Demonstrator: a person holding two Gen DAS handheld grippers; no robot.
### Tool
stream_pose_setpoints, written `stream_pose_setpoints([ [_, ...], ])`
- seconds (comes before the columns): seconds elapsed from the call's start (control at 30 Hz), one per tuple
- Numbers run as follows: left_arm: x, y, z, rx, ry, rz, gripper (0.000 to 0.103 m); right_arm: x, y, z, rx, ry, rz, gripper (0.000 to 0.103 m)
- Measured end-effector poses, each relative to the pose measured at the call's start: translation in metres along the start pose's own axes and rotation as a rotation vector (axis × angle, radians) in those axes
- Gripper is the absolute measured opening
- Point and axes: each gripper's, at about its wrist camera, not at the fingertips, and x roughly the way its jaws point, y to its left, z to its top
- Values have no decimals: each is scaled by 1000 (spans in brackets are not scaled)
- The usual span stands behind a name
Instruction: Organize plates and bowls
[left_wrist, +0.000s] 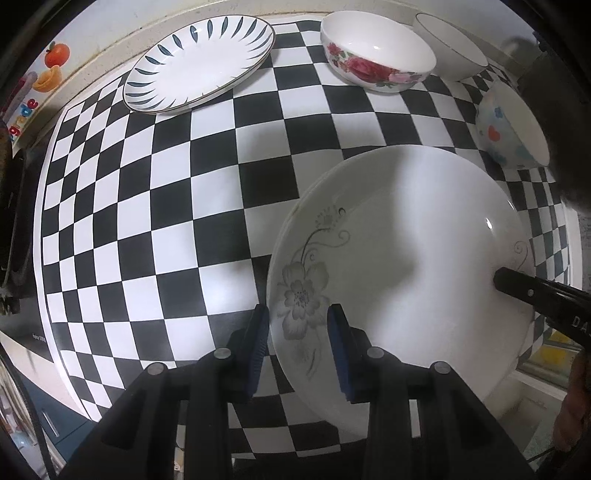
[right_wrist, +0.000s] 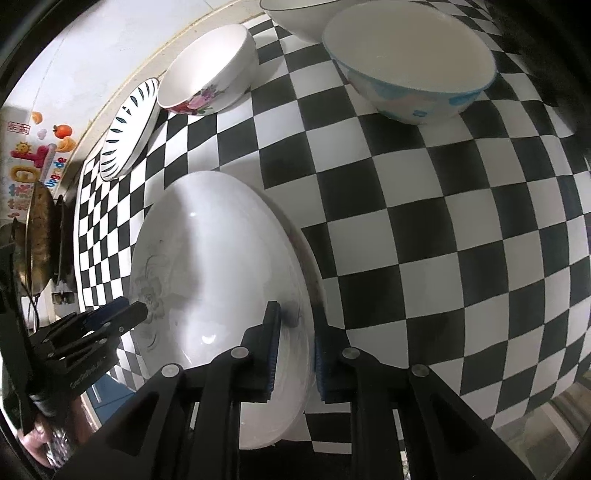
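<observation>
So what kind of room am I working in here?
Probably a home kitchen: plates and bowls such as the rose bowl sit on a checkered counter mat, a worn pan sits at the left, and fruit stickers decorate the wall.

So the big white plate with the grey flower print (left_wrist: 402, 258) sits at the near edge of the black-and-white checkered bench (left_wrist: 207, 206), a gripper straddling its rim on each side. Far back left there's the white plate with dark leaf marks (left_wrist: 199, 62). To its right come the rose-printed bowl (left_wrist: 376, 51), then a plain white bowl (left_wrist: 452, 46), with the blue-flowered bowl (left_wrist: 511, 129) nearer, just behind the big plate.
</observation>
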Motion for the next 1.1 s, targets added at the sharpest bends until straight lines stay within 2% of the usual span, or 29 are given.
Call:
stream_pose_setpoints([
  [0.17,-3,-2,1,-6,11,-21,31,-3,4,-1,-8,11,-60,29],
  [0.4,-3,-13,-6,-4,11,-19,31,-11,6,-5,-46,-5,-91,29],
  [0.53,-17,-12,-19,-20,-3,-32,31,-24,13,-6,-69,-23,-98,30],
  [0.57,-22,-8,-18,-27,-11,-37,31,-28,17,-6,-79,-30,-90,32],
  [0.63,-35,-3,-15,-44,-31,-47,31,-39,22,-6,-99,-46,-72,51],
  [0.73,-51,8,-5,-88,-61,-78,41,-55,32,2,-123,-65,-12,69],
  [0.93,-86,53,21,-222,-138,-159,52,-74,70,43,-172,-102,134,71],
  [1.1,-102,107,63,-344,-199,-185,52,-69,126,99,-226,-89,224,71],
])
